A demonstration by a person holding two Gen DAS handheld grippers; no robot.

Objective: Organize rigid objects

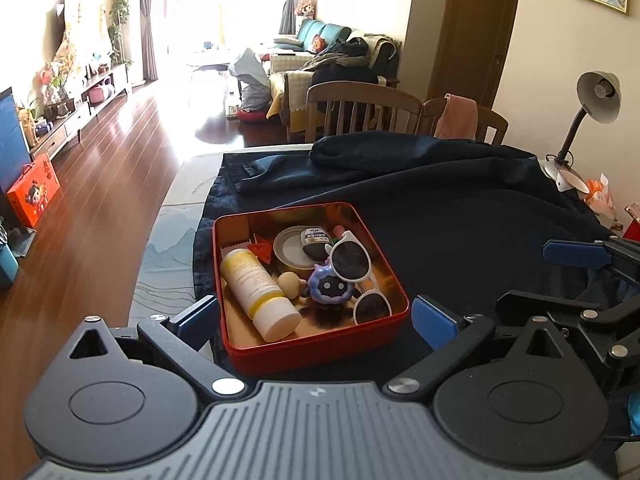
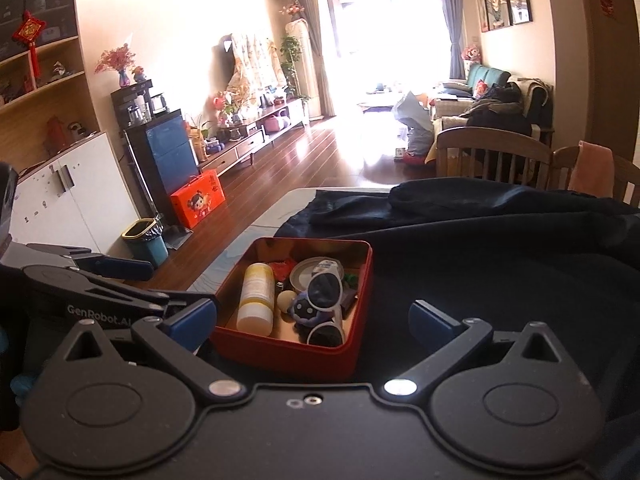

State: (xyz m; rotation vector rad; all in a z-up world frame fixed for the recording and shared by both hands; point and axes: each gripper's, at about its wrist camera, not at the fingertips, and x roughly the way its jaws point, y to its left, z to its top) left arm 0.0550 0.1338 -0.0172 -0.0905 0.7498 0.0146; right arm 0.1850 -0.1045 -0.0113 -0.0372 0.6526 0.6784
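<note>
A red tin (image 1: 320, 350) (image 2: 288, 354) with a gold inside stands on a dark blue cloth (image 1: 460, 220). In it lie a white and yellow bottle (image 1: 256, 292) (image 2: 256, 296), white sunglasses (image 1: 352, 260) (image 2: 326, 288), a purple toy figure (image 1: 330, 288), a round lid (image 1: 292, 250) and a beige ball (image 1: 289, 284). My left gripper (image 1: 316, 320) is open, its blue pads to either side of the tin's near end and apart from it. My right gripper (image 2: 312, 320) is open the same way, with nothing held.
The cloth covers most of the table; the table's left edge (image 1: 168, 240) drops to a wooden floor. Two wooden chairs (image 1: 360, 108) stand behind the table. A desk lamp (image 1: 596, 96) and small clutter sit at the far right.
</note>
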